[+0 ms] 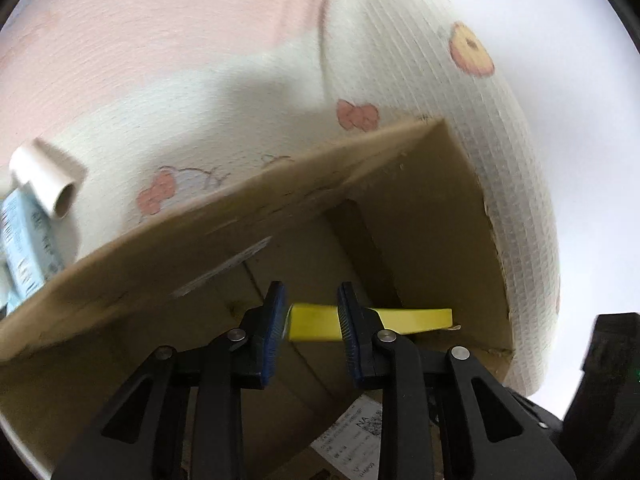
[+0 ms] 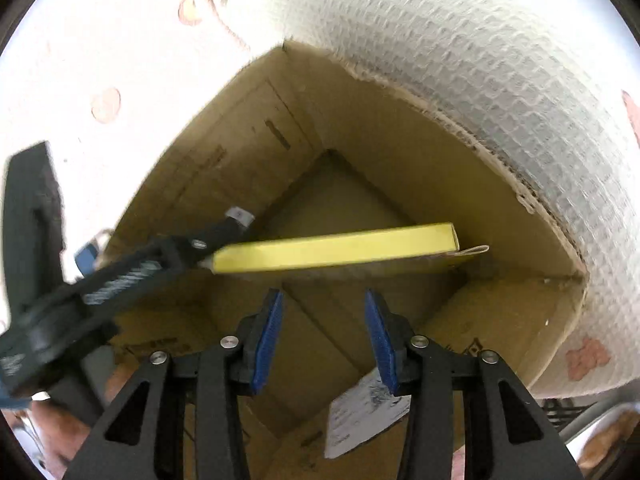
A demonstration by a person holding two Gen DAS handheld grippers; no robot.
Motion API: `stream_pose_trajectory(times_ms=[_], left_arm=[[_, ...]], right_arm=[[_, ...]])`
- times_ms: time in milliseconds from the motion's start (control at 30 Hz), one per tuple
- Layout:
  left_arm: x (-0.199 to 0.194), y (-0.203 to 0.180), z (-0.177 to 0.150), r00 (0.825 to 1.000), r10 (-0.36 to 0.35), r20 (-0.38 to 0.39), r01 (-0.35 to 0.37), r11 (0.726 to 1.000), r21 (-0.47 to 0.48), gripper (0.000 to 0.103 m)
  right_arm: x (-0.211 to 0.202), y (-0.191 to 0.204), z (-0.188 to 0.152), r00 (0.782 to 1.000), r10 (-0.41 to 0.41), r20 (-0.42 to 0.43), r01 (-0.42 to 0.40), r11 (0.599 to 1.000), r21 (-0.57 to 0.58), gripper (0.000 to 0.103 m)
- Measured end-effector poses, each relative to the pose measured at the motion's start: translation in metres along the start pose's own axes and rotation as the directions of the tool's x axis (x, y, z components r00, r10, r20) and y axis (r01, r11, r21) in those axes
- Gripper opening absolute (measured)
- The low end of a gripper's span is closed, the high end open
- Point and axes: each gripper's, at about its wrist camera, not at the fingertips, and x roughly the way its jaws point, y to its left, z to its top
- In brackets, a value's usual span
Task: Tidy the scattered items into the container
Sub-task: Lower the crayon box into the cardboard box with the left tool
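The left gripper [image 1: 312,320] hangs inside the open brown cardboard box [image 1: 420,200], and the long flat yellow carton [image 1: 416,318] sits crosswise between its blue-padded fingers [image 1: 276,320]; from the left wrist view a sliver of light shows between the left pad and the carton's end, so I cannot tell whether the pads press on it or have let it go. In the right wrist view the same yellow carton [image 2: 332,248] runs out from the left gripper's tip [image 2: 224,236] toward the far corner of the box, its far end low against the wall and apparently touching a small paper flap there. The right gripper [image 2: 324,340] hovers above the box floor, jaws parted with nothing between them, the carton just ahead of its fingertips. To finish this step well, I judge the carton should be lowered until it lies flat on the floor ahead of the tips, then the left jaws widened fully and drawn straight back, clear of the near wall. A white tube [image 1: 48,180] and a pale blue packet [image 1: 24,248] lie outside, to the left gripper's left, on the patterned white cloth [image 1: 200,100]
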Motion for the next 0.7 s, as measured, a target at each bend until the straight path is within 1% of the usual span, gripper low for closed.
stream_pose_trajectory(times_ms=[33,67,100,167,200,300,367,400,500,533,600,633,667,700], left_arm=[[-0.004,0.000,-0.001,1.000,0.011,0.009,-0.011,1.000,-0.001,0.034],[-0.008,-0.001,-0.005,0.999,0.029,0.018,-0.029,1.000,-0.012,0.039],[-0.010,0.005,-0.015,0.999,0.038,0.016,-0.037,0.999,-0.024,0.041],[-0.010,0.006,-0.019,1.000,0.026,0.007,-0.026,0.998,-0.054,0.044],[-0.005,0.002,-0.017,1.000,0.025,-0.005,-0.025,0.998,-0.066,0.044],[-0.002,0.005,-0.020,0.997,0.071,-0.028,-0.074,0.991,-0.113,0.044],[-0.005,0.011,-0.030,0.998,0.051,-0.024,-0.055,0.977,-0.206,0.045],[-0.006,0.013,-0.034,0.999,0.045,-0.020,-0.048,0.972,-0.232,0.046],[-0.010,0.013,-0.046,0.998,0.058,0.019,-0.050,0.953,-0.300,0.047],[-0.008,0.014,-0.046,0.998,0.057,0.028,-0.045,0.948,-0.315,0.047],[-0.006,0.015,-0.051,0.998,0.041,0.046,-0.022,0.934,-0.357,0.047],[-0.004,0.015,-0.056,0.998,0.043,0.044,-0.024,0.929,-0.369,0.047],[-0.002,0.013,-0.058,0.998,0.054,0.037,-0.036,0.926,-0.377,0.047],[0.004,0.012,-0.055,0.997,0.075,0.024,-0.060,0.922,-0.383,0.044]], right_arm=[[0.002,-0.001,0.002,1.000,0.012,-0.010,-0.012,1.000,-0.006,0.038],[0.004,0.000,0.003,0.999,0.034,-0.016,-0.034,0.999,-0.005,0.033],[0.004,-0.002,0.003,0.999,0.044,-0.021,-0.044,0.999,-0.002,0.031],[0.002,-0.004,0.002,0.999,0.049,-0.017,-0.049,0.999,0.001,0.030],[-0.002,-0.007,0.002,0.998,0.066,-0.011,-0.066,0.998,0.004,0.030],[-0.020,-0.016,0.002,0.993,0.111,0.036,-0.111,0.994,0.012,0.030],[-0.027,-0.017,0.005,0.993,0.108,0.051,-0.108,0.994,-0.003,0.030],[-0.030,-0.018,0.007,0.993,0.101,0.055,-0.101,0.995,-0.011,0.030],[-0.031,-0.021,0.019,0.996,0.067,0.062,-0.066,0.998,-0.023,0.030],[-0.031,-0.021,0.022,0.996,0.069,0.064,-0.067,0.997,-0.036,0.030],[-0.029,-0.019,0.028,0.995,0.084,0.053,-0.081,0.995,-0.054,0.030],[-0.026,-0.018,0.032,0.995,0.090,0.048,-0.087,0.994,-0.064,0.030],[-0.021,-0.015,0.036,0.994,0.099,0.042,-0.096,0.993,-0.072,0.030],[-0.018,-0.014,0.039,0.992,0.121,0.032,-0.118,0.990,-0.079,0.030]])
